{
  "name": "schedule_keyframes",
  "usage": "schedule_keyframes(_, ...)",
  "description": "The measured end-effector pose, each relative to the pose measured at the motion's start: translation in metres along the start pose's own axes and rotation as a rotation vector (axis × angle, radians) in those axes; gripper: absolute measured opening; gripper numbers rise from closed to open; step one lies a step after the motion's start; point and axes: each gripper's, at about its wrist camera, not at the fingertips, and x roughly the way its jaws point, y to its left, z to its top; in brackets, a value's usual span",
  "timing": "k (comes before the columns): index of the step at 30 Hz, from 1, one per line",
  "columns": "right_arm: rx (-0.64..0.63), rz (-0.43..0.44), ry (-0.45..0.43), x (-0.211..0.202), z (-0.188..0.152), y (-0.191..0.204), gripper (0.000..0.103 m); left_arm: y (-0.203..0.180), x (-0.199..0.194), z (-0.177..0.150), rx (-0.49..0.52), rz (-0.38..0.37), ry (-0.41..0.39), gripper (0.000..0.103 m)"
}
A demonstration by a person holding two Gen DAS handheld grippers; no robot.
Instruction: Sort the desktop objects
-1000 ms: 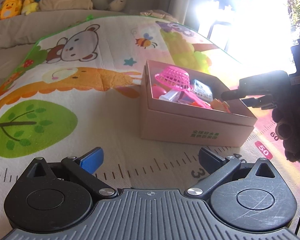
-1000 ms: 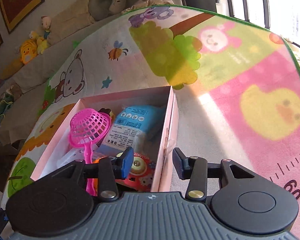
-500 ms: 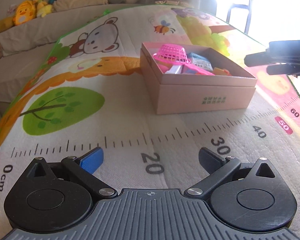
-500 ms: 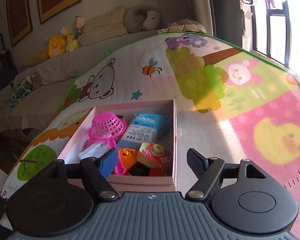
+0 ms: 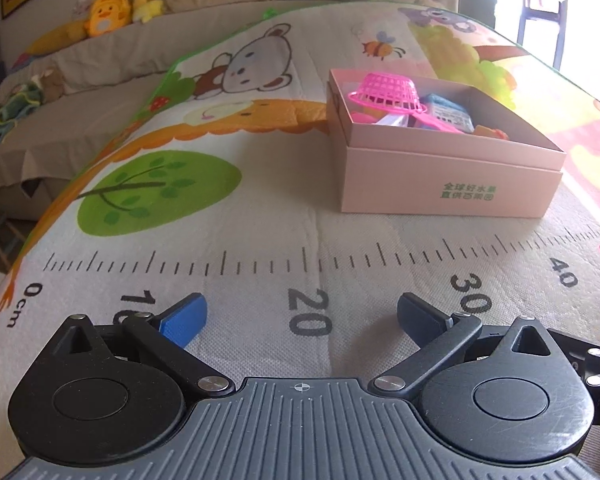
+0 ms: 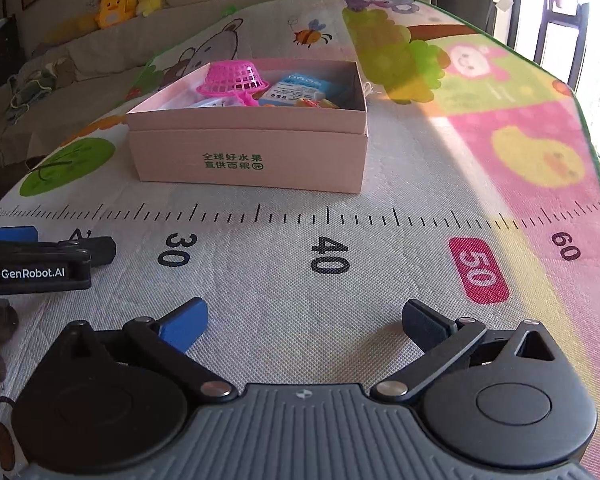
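A pink cardboard box point(image 5: 448, 184) stands on the cartoon play mat point(image 5: 220, 240), also in the right wrist view point(image 6: 244, 152). It holds a pink plastic strainer point(image 5: 386, 88) point(image 6: 234, 78), a blue packet point(image 6: 300, 88) and other small toys. My left gripper point(image 5: 300, 314) is open and empty, low over the mat's ruler print, well short of the box. My right gripper point(image 6: 304, 320) is open and empty, also near the ruler print. The left gripper's fingers point(image 6: 96, 248) show at the left edge of the right wrist view.
Plush toys point(image 5: 108, 16) and cushions line a sofa behind the mat. The mat's green border point(image 6: 596, 152) runs along the right side near a bright window. The mat drops off at the left point(image 5: 28, 200).
Both grippers have pulled back from the box toward the near ruler print. The right gripper, earlier over the box's edge, has opened wider and now sits low over the mat.
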Motion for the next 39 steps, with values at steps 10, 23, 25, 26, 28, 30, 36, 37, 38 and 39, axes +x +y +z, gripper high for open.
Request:
schedule_keyframes(10,0.032,-0.025,-0.062,0.004,-0.003,-0.007,0.103,-0.003,-0.001,-0.004,0.003,-0.002,-0.026,0.103)
schedule_keyframes(23,0.024,-0.022,-0.073,0.004,-0.004,-0.010,0.103,-0.001,0.001,-0.005,-0.006,-0.010,-0.026,0.103)
schedule_keyframes(25,0.024,-0.022,-0.073,0.004,-0.004,-0.009,0.103,-0.001,0.001,-0.005,-0.006,-0.010,-0.026,0.103)
schedule_keyframes(26,0.024,-0.022,-0.073,0.004,-0.004,-0.009,0.103,-0.001,0.001,-0.005,-0.006,-0.010,-0.026,0.103)
schedule_keyframes(28,0.023,-0.022,-0.073,0.004,-0.003,-0.009,0.103,-0.001,0.001,-0.005,-0.006,-0.010,-0.026,0.103)
schedule_keyframes(30,0.024,-0.022,-0.073,0.004,-0.003,-0.009,0.103,-0.001,0.001,-0.005,-0.007,-0.010,-0.026,0.103)
schedule_keyframes(36,0.024,-0.022,-0.073,0.004,-0.003,-0.009,0.103,-0.001,0.001,-0.005,-0.007,-0.010,-0.026,0.103)
schedule_keyframes(37,0.024,-0.022,-0.073,0.004,-0.003,-0.009,0.103,-0.001,0.001,-0.005,-0.007,-0.010,-0.026,0.103)
schedule_keyframes(38,0.024,-0.022,-0.073,0.004,-0.003,-0.009,0.103,-0.001,0.001,-0.005,-0.007,-0.010,-0.026,0.103)
schedule_keyframes(39,0.024,-0.022,-0.073,0.004,-0.003,-0.009,0.103,-0.001,0.001,-0.005,-0.007,-0.010,-0.026,0.103)
